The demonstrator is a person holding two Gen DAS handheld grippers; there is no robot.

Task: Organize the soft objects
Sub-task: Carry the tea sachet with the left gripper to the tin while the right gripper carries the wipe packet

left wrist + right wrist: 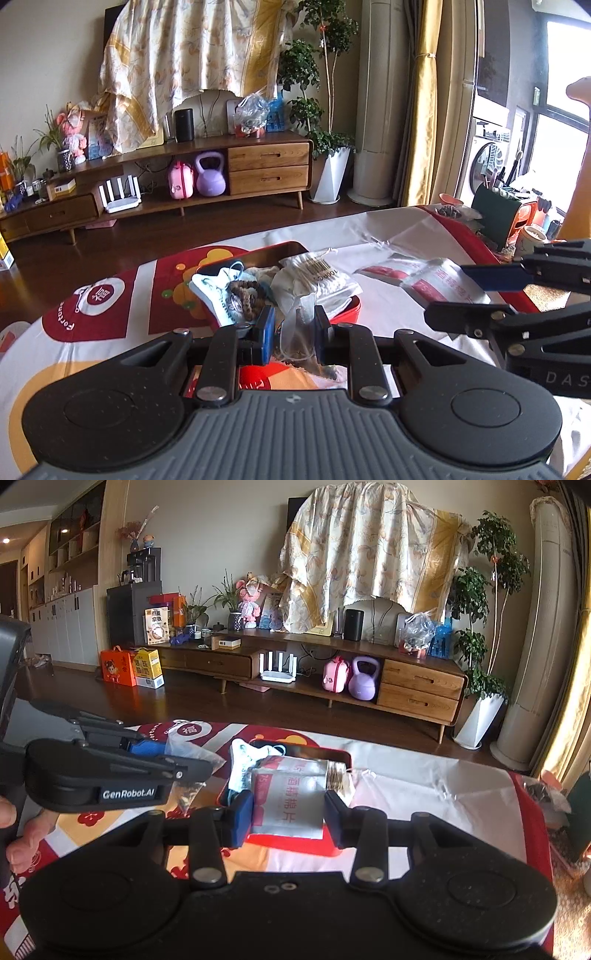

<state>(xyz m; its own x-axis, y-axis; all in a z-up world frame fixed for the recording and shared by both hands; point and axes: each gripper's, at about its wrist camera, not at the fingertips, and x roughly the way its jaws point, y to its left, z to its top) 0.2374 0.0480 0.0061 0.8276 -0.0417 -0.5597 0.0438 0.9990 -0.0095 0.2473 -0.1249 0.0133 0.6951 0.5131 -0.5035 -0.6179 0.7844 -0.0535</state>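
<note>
Tin [347,308] heaped, wipe packets [436,280] beside.

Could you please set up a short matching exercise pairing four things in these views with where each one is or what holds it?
Things:
1. clear plastic bag
2. silver wipes packet
3. cotton swab pack
4. kettlebell

Places:
A. on the TV cabinet's lower shelf
B. between the right gripper's fingers
C. in the red tray
D. between the left gripper's fingers

Pairs: 1-D, 2-B, 3-C, 4-A
</note>
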